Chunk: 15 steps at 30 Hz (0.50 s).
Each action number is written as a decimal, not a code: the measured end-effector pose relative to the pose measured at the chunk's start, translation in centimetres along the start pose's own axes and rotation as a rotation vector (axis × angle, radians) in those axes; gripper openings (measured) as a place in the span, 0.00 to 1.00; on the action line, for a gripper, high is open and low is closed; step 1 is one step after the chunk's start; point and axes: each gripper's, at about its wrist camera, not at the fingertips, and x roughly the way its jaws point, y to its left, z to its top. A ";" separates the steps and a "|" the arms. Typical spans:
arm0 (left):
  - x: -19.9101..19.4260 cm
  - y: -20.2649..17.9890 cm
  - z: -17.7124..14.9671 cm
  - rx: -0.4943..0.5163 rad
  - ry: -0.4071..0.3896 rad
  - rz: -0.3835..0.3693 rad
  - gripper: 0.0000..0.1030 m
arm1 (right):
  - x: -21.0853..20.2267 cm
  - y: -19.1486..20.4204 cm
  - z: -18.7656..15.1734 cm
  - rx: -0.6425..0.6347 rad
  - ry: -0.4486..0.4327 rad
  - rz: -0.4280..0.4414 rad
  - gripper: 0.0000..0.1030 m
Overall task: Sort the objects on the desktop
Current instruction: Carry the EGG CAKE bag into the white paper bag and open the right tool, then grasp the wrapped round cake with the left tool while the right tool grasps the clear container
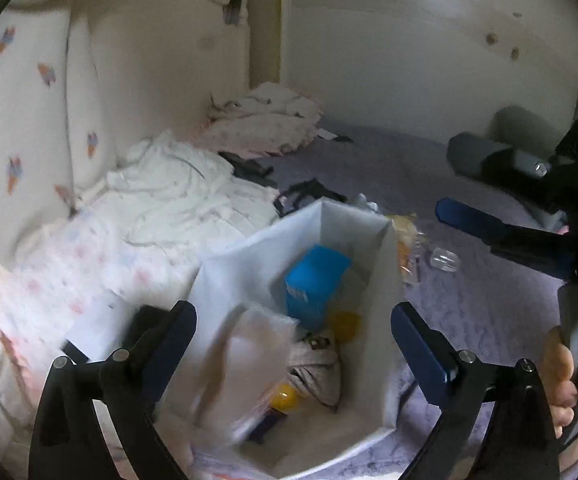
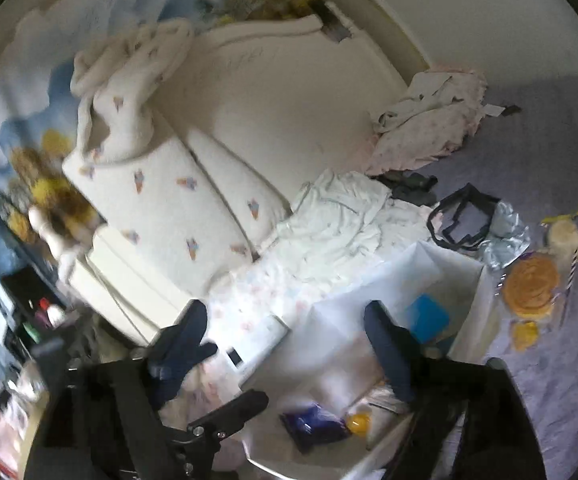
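Note:
An open white box (image 1: pixel 385 280) stands on the purple bed sheet (image 1: pixel 477 320). Inside it lie a blue carton (image 1: pixel 315 280), two yellow balls (image 1: pixel 345 326) and crumpled wrapping. My left gripper (image 1: pixel 293 316) hangs open above the box. A blurred clear packet (image 1: pixel 249 360) sits below and between its fingers, not pressed by either pad. My right gripper (image 2: pixel 285 312) is open over the box's near wall (image 2: pixel 469 320), with nothing between its fingers. Its view shows the blue carton (image 2: pixel 429 316), a purple packet (image 2: pixel 313 424) and a yellow ball (image 2: pixel 359 424). One of its blue fingers (image 1: pixel 501 236) shows at the right of the left wrist view.
Beside the box lie a clear cup (image 1: pixel 445 258), an orange round snack pack (image 2: pixel 531 288), silver foil (image 2: pixel 505 236) and a black-strapped bag (image 2: pixel 463 220). Patterned pillows (image 2: pixel 161 200) and rumpled white bedding (image 1: pixel 177 200) fill the left. A hand (image 1: pixel 565 384) grips the right tool.

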 end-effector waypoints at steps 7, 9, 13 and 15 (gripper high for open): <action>-0.1 -1.7 0.3 0.061 -0.023 -0.086 0.94 | 0.1 -0.5 -0.1 0.043 0.007 -0.022 0.78; 0.1 -2.5 0.5 0.077 -0.031 -0.125 0.94 | -0.3 -1.1 0.0 0.055 0.002 -0.036 0.78; 1.1 -5.2 0.5 0.128 -0.017 -0.167 0.94 | -2.1 -2.5 0.0 0.077 -0.019 -0.086 0.78; 1.9 -6.8 0.4 0.151 -0.006 -0.180 0.94 | -3.4 -3.3 0.1 0.065 -0.046 -0.160 0.78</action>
